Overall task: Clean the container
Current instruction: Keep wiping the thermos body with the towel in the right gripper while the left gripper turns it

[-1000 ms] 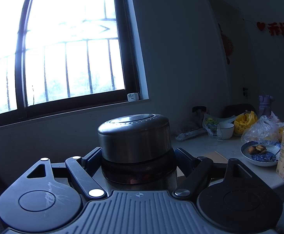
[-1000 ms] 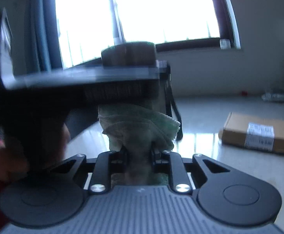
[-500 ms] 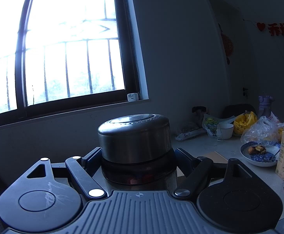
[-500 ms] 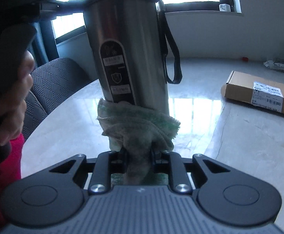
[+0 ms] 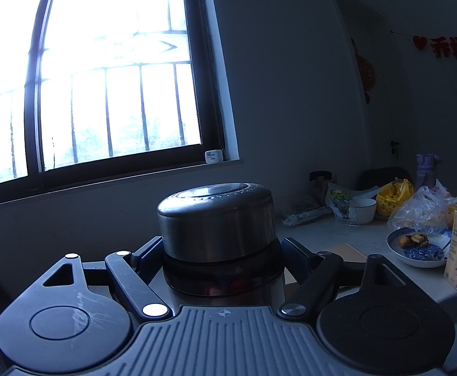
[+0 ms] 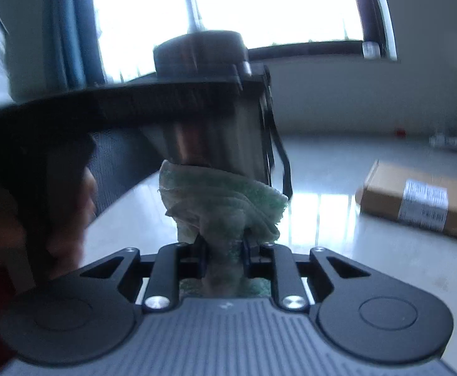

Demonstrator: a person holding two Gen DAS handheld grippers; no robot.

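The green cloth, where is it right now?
In the right wrist view, the green cloth is pinched in the right hand-held gripper, pressed against the steel flask, left of the cardboard box.

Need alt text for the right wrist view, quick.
The right gripper pinches a green cloth against the steel flask, which the left gripper clamps near its cap. A cardboard box lies on the table.

flask body [image 5: 222,285]: left wrist view shows only its cap and neck; the rest is hidden below the left gripper [image 5: 220,250]
flask [image 6: 209,119]: motion-blurred in the right wrist view, label unreadable
cardboard box [image 6: 419,200]: label print too small to read
red banner [image 5: 451,45]: cut off by the frame edge
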